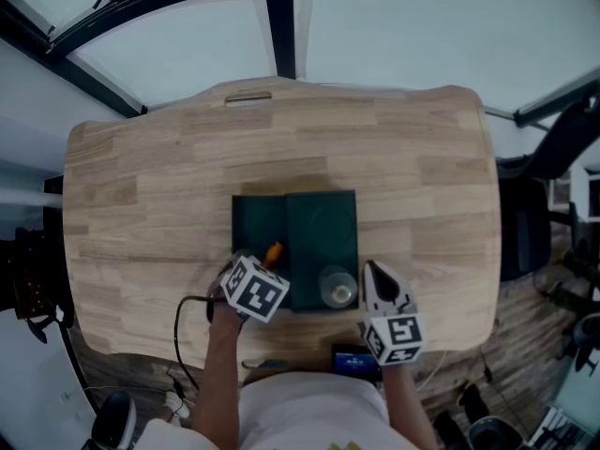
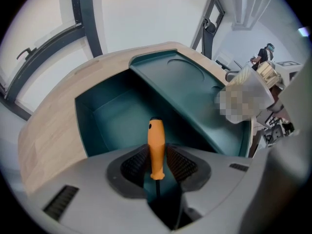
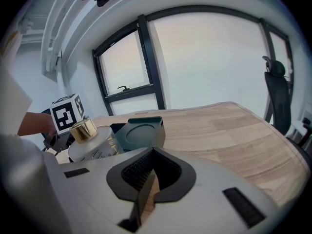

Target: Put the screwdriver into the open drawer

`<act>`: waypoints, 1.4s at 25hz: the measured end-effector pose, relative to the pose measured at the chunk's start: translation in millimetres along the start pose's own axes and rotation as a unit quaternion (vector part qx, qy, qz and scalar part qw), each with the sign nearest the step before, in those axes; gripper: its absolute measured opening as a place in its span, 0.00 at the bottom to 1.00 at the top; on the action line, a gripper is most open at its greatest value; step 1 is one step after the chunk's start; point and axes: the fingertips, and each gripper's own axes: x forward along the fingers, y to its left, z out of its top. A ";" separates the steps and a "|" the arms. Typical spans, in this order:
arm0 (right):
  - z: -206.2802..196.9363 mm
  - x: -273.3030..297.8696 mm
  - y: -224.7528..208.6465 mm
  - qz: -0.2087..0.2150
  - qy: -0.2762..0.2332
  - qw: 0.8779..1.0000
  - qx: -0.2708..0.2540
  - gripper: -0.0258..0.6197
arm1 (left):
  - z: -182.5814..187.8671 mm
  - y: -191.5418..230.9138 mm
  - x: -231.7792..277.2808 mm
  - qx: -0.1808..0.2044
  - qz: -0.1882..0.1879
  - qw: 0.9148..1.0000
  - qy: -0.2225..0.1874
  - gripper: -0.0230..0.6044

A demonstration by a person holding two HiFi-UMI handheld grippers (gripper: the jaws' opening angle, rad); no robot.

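Observation:
An orange-handled screwdriver [image 2: 156,147] stands between the pads of my left gripper [image 2: 157,162], which is shut on its handle, shaft toward the camera. The gripper points steeply down over the open drawer [image 2: 105,116] of a dark green box [image 2: 185,89]. In the head view the drawer [image 1: 255,223] forms the box's left part, and the screwdriver [image 1: 273,251] shows at its near edge beside the left gripper [image 1: 265,262]. My right gripper [image 1: 373,272] hovers at the box's near right corner, shut with nothing in it [image 3: 148,179].
A frosted bottle with a gold cap [image 1: 337,289] stands on the box's top near its front, close to the right gripper [image 3: 90,140]. The wooden table [image 1: 422,186] stretches to the right. A black office chair [image 1: 525,232] stands off the table's right edge. A black cable [image 1: 183,317] hangs at the near edge.

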 end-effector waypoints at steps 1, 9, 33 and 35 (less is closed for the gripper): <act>0.4 -0.2 0.0 0.000 0.000 1.000 -0.001 0.04 | 0.4 -0.8 -0.2 -0.001 -0.003 1.000 -0.001 0.22; 2.8 -3.1 2.2 -0.001 -0.005 1.000 -0.004 0.03 | 0.4 -4.1 -1.9 -0.014 -0.017 1.000 -0.011 0.22; 6.8 -13.0 3.9 -0.004 -0.014 1.000 -0.007 0.04 | 22.2 18.5 -28.3 -0.050 0.033 0.989 -0.133 0.28; 9.5 -14.4 4.0 -0.007 -0.016 1.000 -0.010 0.04 | 26.3 23.0 -35.5 -0.049 0.048 0.986 -0.151 0.28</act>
